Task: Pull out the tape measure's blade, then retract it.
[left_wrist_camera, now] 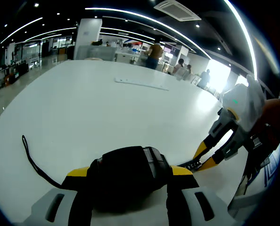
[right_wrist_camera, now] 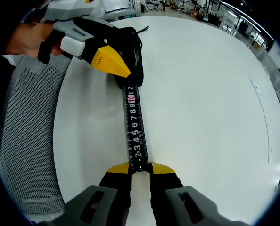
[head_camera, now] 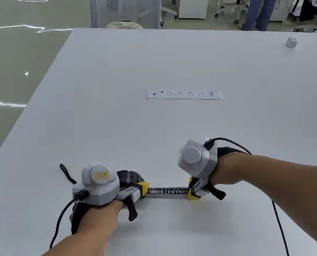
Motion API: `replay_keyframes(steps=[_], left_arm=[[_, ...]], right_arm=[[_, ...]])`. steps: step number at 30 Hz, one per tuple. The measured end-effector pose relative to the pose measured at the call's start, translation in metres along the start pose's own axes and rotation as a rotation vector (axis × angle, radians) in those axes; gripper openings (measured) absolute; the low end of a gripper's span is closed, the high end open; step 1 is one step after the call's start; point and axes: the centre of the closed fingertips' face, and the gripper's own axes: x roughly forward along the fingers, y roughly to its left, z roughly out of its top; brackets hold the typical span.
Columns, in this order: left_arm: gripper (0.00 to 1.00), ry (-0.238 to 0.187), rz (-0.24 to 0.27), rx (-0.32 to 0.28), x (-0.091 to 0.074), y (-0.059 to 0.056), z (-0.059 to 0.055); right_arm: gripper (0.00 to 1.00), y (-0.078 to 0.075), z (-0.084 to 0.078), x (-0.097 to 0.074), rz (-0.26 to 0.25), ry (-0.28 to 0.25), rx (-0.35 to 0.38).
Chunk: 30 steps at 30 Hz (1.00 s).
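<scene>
Left gripper (left_wrist_camera: 130, 172) clamps the chunky black tape-measure case (head_camera: 129, 178); just beside it, right gripper (right_wrist_camera: 140, 168) pinches the thin steel blade (right_wrist_camera: 135, 127) by its tip. Springy, I'd guess.

Head overhead; gripper views meet along blade (right_wrist_camera: 135, 125)

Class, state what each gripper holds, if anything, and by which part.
The left gripper clamps the tape measure's black case by its two sides. The right gripper pinches the blade at its pulled-out end.
</scene>
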Motion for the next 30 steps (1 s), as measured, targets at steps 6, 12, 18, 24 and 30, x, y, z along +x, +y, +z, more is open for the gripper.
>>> replay_keyframes(steps=[6, 12, 18, 24, 30], left_arm=[[0.60, 0.000, 0.000, 0.000, 0.000, 0.000, 0.000], [0.60, 0.000, 0.000, -0.001, 0.000, 0.000, 0.000], [0.60, -0.002, -0.001, -0.001, 0.001, 0.000, -0.001], [0.60, -0.001, -0.001, -0.002, 0.001, 0.000, -0.001], [0.60, -0.001, -0.002, -0.002, 0.001, 0.000, 0.000]], right_arm=[[0.14, 0.001, 0.003, 0.001, -0.001, 0.001, -0.004], [0.14, 0.002, 0.006, 0.001, -0.001, -0.001, -0.005], [0.14, 0.003, 0.009, 0.002, 0.000, -0.002, -0.009], [0.14, 0.003, 0.012, 0.003, 0.002, -0.007, -0.009], [0.14, 0.003, 0.015, 0.004, 0.005, -0.011, -0.011]])
